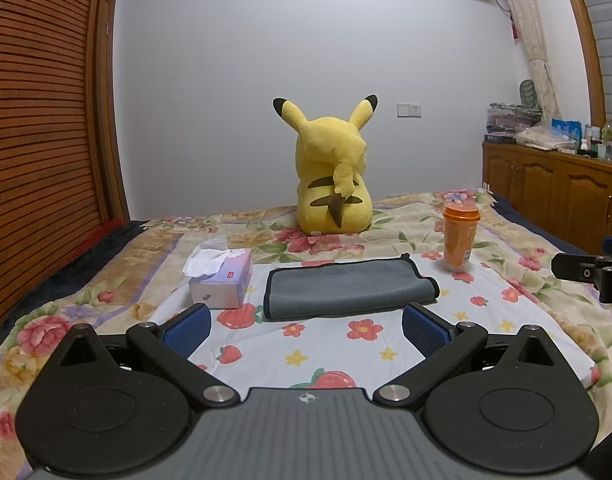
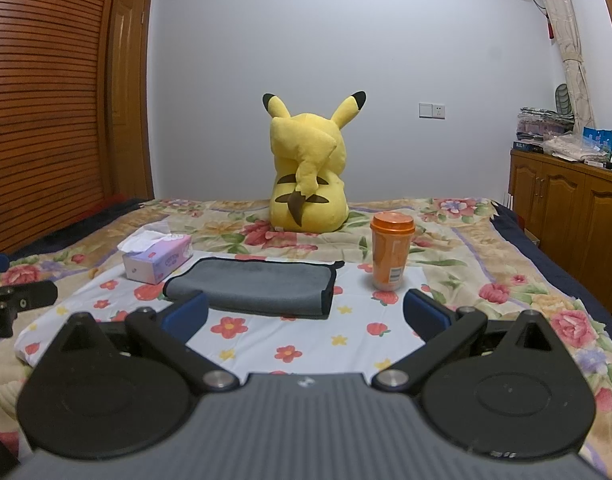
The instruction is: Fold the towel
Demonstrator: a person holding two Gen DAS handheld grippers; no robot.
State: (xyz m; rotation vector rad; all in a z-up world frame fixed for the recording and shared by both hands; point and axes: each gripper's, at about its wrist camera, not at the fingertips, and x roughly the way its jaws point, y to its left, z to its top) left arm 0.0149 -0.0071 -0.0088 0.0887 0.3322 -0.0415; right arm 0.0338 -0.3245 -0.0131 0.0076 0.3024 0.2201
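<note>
A grey towel point(image 1: 347, 290) with a black hem lies folded flat on the flowered white cloth point(image 1: 337, 344) on the bed; it also shows in the right wrist view point(image 2: 258, 286). My left gripper point(image 1: 306, 330) is open and empty, hovering just in front of the towel's near edge. My right gripper point(image 2: 306, 316) is open and empty, in front of the towel's right end. Part of the right gripper point(image 1: 589, 272) shows at the right edge of the left wrist view, and part of the left gripper point(image 2: 14, 300) at the left edge of the right wrist view.
A tissue box point(image 1: 222, 280) stands left of the towel, also seen in the right wrist view point(image 2: 158, 260). An orange bottle point(image 1: 459, 238) stands to its right point(image 2: 389, 252). A yellow plush toy point(image 1: 331, 176) sits behind. A wooden cabinet point(image 2: 565, 208) stands on the right.
</note>
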